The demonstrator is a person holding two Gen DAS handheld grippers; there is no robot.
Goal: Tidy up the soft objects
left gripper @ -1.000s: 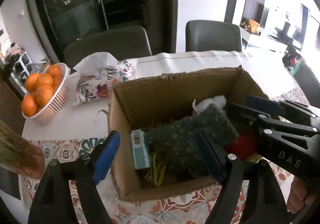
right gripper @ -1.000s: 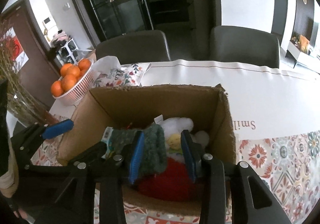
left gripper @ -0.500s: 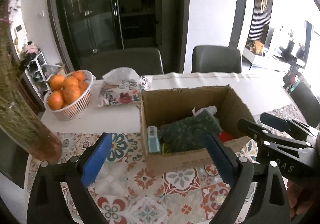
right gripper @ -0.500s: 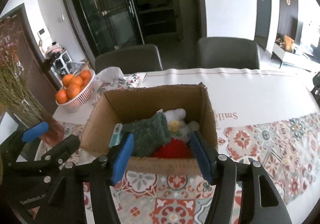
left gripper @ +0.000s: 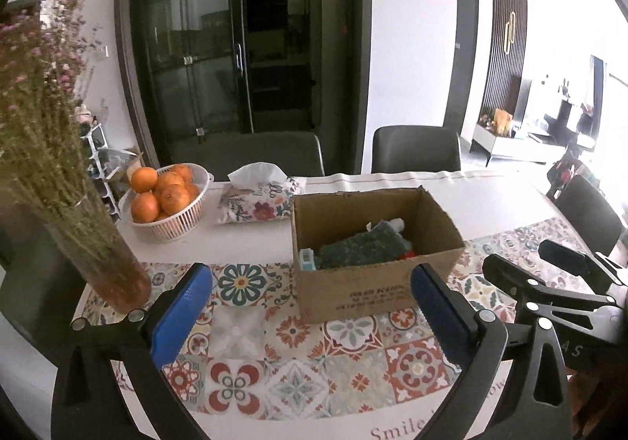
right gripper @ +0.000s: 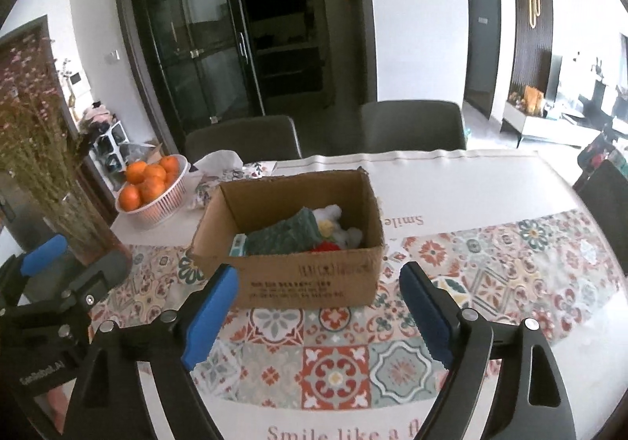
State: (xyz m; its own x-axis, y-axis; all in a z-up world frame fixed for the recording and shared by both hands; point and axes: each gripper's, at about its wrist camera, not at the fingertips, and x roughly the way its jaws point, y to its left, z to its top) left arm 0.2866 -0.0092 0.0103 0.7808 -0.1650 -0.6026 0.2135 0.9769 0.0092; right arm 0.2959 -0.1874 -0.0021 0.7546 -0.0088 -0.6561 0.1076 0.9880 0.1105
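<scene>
Since the dark green knitted cloth (right gripper: 288,234) in the open brown cardboard box (left gripper: 365,291) looks light, limp and non-fragile, you'd pinch a bunched fold near its upper edge, not a flat face. It lies draped over a red soft item (right gripper: 325,247), beside a white plush toy (right gripper: 337,222). Left gripper (left gripper: 314,316) & right gripper (right gripper: 320,312): fingers spreading wider, nothing betw. them, both short of the box.

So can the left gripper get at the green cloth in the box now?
Probably yes. The box has no lid, the green cloth lies on top, and the left gripper is empty, its jaws opening, with bare table between.
</scene>
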